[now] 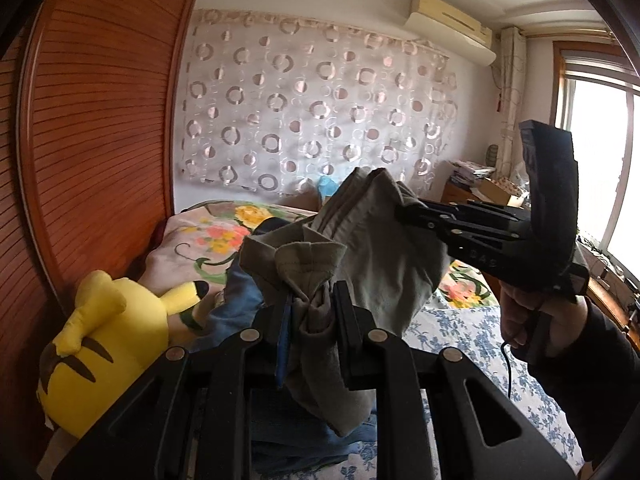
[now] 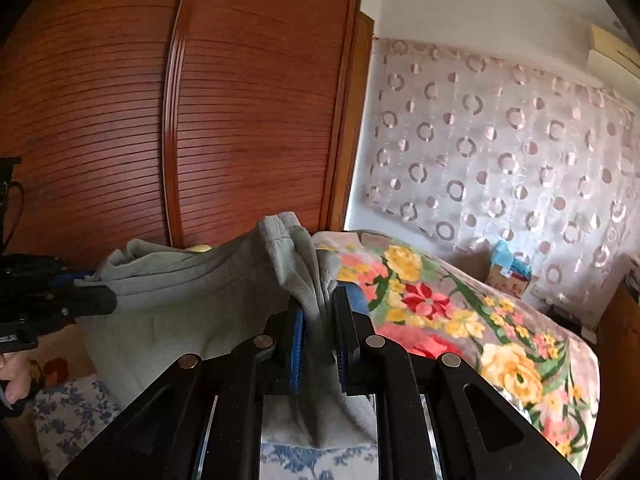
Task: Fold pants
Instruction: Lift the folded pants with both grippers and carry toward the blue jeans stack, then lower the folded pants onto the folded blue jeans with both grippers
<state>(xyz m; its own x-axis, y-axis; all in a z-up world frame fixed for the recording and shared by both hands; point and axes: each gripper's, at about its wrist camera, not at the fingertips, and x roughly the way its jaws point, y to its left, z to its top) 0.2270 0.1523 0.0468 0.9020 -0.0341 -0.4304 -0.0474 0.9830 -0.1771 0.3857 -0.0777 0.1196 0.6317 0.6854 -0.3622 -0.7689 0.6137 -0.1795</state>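
the grey-green pants (image 1: pixel 360 240) hang in the air above the bed (image 1: pixel 460 332), stretched between both tools: left tool (image 1: pixel 310 304) clenched on one bunched edge, right tool (image 2: pixel 320 320) clenched on the other.

You have: pants (image 1: pixel 372 248), soft matt grey-green knit cloth, ribbed at the hem; left gripper (image 1: pixel 310 316) and right gripper (image 2: pixel 320 332), matt black plastic with shiny metal pivot pins; wardrobe (image 2: pixel 248 128), glossy reddish slatted wood; plush toy (image 1: pixel 108 344), smooth yellow fabric; curtain (image 1: pixel 320 108), sheer cloth with shimmering rings; blanket (image 2: pixel 460 320), fuzzy flowered fleece.
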